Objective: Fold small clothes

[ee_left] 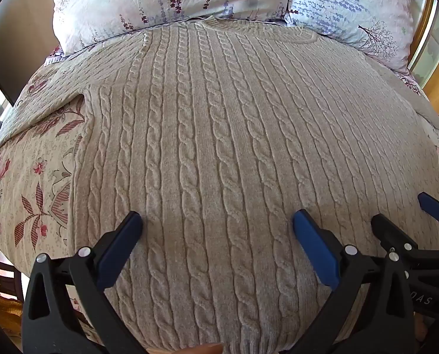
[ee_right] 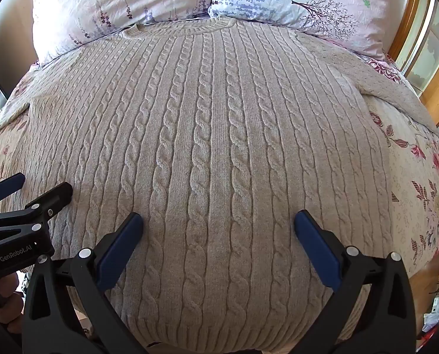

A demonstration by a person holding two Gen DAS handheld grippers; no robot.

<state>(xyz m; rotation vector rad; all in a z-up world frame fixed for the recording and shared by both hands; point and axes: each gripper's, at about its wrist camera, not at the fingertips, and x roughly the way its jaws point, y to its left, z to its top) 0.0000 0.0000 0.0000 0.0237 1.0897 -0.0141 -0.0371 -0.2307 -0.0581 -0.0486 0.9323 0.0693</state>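
Left tool (ee_left: 218, 221) is held with its blue-padded fingers (ee_left: 313, 247) spread wide apart, nothing gripped between them, poised over the lower part of the sweater (ee_left: 207, 147). Right tool (ee_right: 219, 221) is likewise spread wide, nothing clamped, over the sweater's (ee_right: 213, 147) lower part. Whether the pads touch the knit cannot be told in either view.

The sweater, a beige cable-knit, is laid flat and face-up on the bed (ee_left: 33, 159), which is covered by a floral bedspread (ee_right: 414, 194). Its neckline (ee_right: 187, 28) is seen at the far end from the tools, touching the pillows. Its hem lies at the near end, under the tools. One sleeve (ee_right: 387, 88) is spread out sideways to the right of the sweater body; the other sleeve (ee_left: 57, 82) is spread to the left of the body.

Two pillows are placed just beyond the sweater's neckline: a pink-white pillow (ee_left: 160, 0) to the left of the collar, a blue-white pillow with a tree print (ee_left: 355, 11) to the right of the collar.

In the left wrist view the right tool (ee_left: 405, 215) is seen just right of the left tool, over the sweater's right lower area. In the right wrist view the left tool (ee_right: 39, 185) is seen at the sweater's left lower edge, also spread apart.
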